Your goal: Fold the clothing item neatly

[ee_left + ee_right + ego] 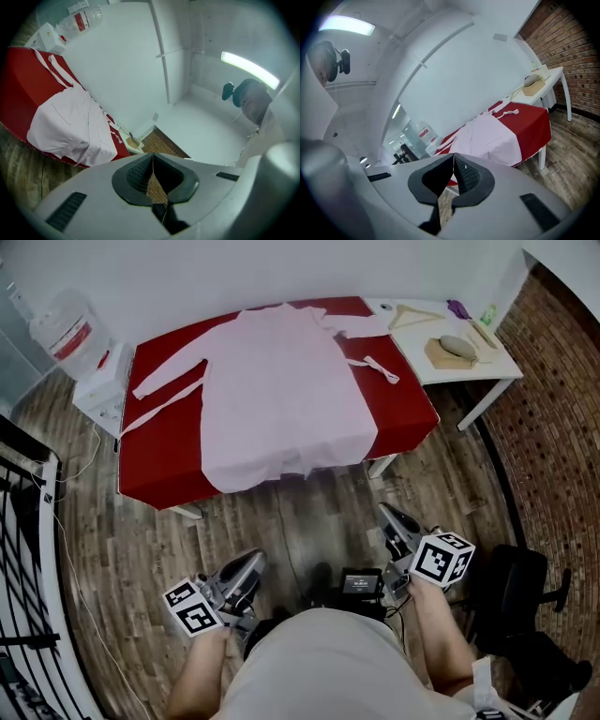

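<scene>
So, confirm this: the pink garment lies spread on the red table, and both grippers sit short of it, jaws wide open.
Not open: the left gripper and right gripper are both shut and empty, as each gripper view shows. The pink garment does lie spread on the red table, grippers short of it.

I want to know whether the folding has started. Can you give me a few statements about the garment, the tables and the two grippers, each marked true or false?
1. The pink garment lies spread out on the red table. True.
2. The left gripper grips the garment's hem. False: its jaws are together on nothing, and it is over the wooden floor, short of the table.
3. A wooden hanger lies on the white side table. True.
4. The right gripper has its jaws wide apart. False: they are together and empty.
</scene>
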Motion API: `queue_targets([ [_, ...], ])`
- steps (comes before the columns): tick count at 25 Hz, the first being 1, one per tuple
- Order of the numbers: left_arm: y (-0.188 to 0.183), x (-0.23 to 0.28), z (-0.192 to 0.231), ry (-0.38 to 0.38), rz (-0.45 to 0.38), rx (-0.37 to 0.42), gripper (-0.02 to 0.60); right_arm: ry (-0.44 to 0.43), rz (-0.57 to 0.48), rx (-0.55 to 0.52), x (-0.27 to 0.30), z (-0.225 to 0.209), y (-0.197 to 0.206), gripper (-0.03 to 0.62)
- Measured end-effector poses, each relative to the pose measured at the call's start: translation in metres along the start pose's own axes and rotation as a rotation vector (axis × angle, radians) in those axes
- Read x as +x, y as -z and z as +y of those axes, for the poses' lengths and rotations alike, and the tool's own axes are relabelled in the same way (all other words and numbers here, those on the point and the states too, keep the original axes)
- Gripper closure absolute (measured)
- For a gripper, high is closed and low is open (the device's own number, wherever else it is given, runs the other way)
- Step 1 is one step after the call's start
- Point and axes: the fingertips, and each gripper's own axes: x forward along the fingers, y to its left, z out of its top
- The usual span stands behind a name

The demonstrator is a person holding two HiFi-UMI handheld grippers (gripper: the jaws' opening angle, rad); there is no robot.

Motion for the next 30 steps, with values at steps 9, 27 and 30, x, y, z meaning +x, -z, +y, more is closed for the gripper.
queue_targets([
  [9,-0.022,0.036,0.018,-0.123,-0.044,0.016,0.575,-0.04,0.055,0.036,0.031,-0.036,-0.019,0.589],
  [27,-0.067,0.052,0.068,-0.184,-0.015,0.038,0.575,-0.055,0.022,0.06,0.078,-0.049,-0.049,0.588],
  [30,-0.086,0.062,0.09,-0.183,0.01,0.044,0.575,-0.044,-0.023,0.054,0.085,-0.052,-0.061,0.588],
])
